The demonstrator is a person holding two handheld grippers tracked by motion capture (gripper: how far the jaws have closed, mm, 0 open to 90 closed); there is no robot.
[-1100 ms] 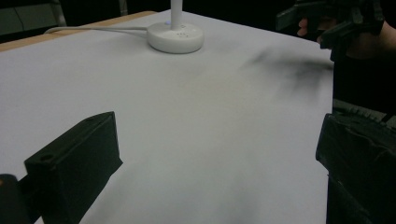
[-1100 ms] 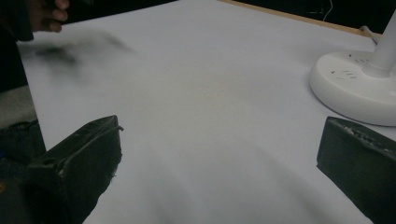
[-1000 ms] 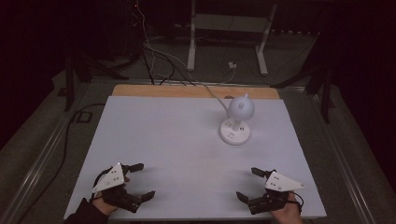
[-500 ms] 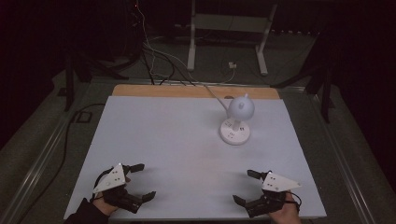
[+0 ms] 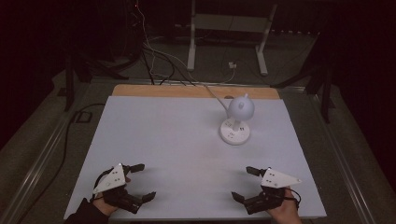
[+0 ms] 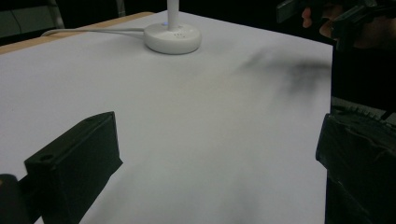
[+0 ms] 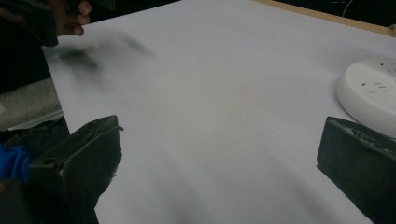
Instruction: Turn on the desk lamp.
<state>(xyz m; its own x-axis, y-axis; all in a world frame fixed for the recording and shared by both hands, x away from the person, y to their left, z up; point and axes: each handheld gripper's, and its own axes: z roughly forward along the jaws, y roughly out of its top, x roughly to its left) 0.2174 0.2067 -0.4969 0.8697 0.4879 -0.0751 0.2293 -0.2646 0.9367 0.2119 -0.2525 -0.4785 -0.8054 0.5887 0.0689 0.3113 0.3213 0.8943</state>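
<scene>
Matte white table (image 5: pixel 177 140), round-based lamp (image 5: pixel 236 126)

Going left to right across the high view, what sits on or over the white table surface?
Left gripper, jaws apart → white desk lamp standing on its round base → right gripper, jaws apart. Both grippers are near the table's front edge; the lamp is farther back.

One lamp (image 5: pixel 236 121) far right on my table (image 5: pixel 163 135); two grippers near edge, left (image 5: pixel 140 182), right (image 5: pixel 245 184); floor cables maybe several.
</scene>
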